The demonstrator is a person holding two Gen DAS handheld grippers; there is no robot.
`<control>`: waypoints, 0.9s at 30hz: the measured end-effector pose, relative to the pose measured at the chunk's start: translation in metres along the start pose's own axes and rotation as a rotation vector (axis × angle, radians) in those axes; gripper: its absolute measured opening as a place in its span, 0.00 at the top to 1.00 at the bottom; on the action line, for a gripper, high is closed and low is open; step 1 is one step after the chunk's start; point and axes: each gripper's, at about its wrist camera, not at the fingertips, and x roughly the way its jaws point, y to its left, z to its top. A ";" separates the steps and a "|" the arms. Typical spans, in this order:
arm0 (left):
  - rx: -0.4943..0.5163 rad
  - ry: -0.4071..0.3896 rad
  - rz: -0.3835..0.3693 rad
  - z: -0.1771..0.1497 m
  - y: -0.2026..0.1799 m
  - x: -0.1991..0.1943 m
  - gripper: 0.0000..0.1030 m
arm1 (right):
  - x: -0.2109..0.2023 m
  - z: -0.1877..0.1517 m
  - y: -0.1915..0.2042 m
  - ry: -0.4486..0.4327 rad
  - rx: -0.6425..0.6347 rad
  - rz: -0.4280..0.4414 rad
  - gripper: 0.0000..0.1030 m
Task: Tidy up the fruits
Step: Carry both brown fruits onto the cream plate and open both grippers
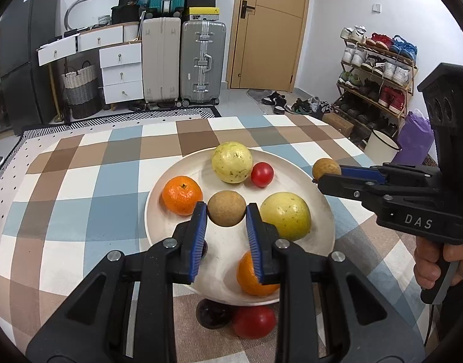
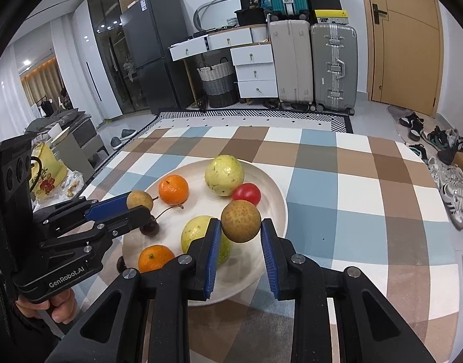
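Observation:
A white plate (image 1: 231, 260) on the checked tablecloth holds two yellow-green guavas (image 1: 232, 162) (image 1: 286, 220), two oranges (image 1: 182, 194) (image 1: 254, 275) and a red tomato (image 1: 262, 174). My left gripper (image 1: 226, 216) is shut on a brown longan (image 1: 226, 208) above the plate; it also shows in the right wrist view (image 2: 139, 204). My right gripper (image 2: 241, 227) is shut on another brown longan (image 2: 240, 220) over the plate's right rim, seen in the left wrist view (image 1: 325, 171). A dark cherry (image 2: 149, 227) lies on the plate.
A dark fruit (image 1: 213, 313) and a second red tomato (image 1: 255, 320) lie on the tablecloth (image 1: 80, 211) just in front of the plate. Suitcases (image 1: 183, 60), drawers, a shoe rack (image 1: 379, 69) and a door stand beyond the table.

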 end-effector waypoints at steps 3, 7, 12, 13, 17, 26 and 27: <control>0.003 0.004 0.001 0.001 0.001 0.005 0.77 | 0.007 0.001 -0.001 0.008 0.003 -0.002 0.74; -0.001 0.015 0.003 0.002 0.003 0.012 0.77 | 0.016 0.003 -0.003 0.020 0.011 -0.007 0.74; 0.007 0.021 0.014 0.001 0.002 0.015 0.77 | 0.021 0.001 -0.005 0.021 0.022 -0.007 0.74; 0.007 0.022 0.014 0.001 0.002 0.016 0.77 | 0.021 0.001 -0.005 0.021 0.022 -0.007 0.74; 0.013 0.031 0.014 0.000 0.001 0.017 0.77 | 0.020 0.001 -0.005 0.006 0.019 0.008 0.73; 0.014 0.032 0.038 -0.004 0.003 -0.003 0.41 | -0.006 -0.008 0.007 -0.035 -0.034 0.008 0.39; 0.013 0.025 0.037 -0.005 0.004 -0.008 0.34 | -0.009 -0.010 0.008 -0.039 -0.032 0.015 0.28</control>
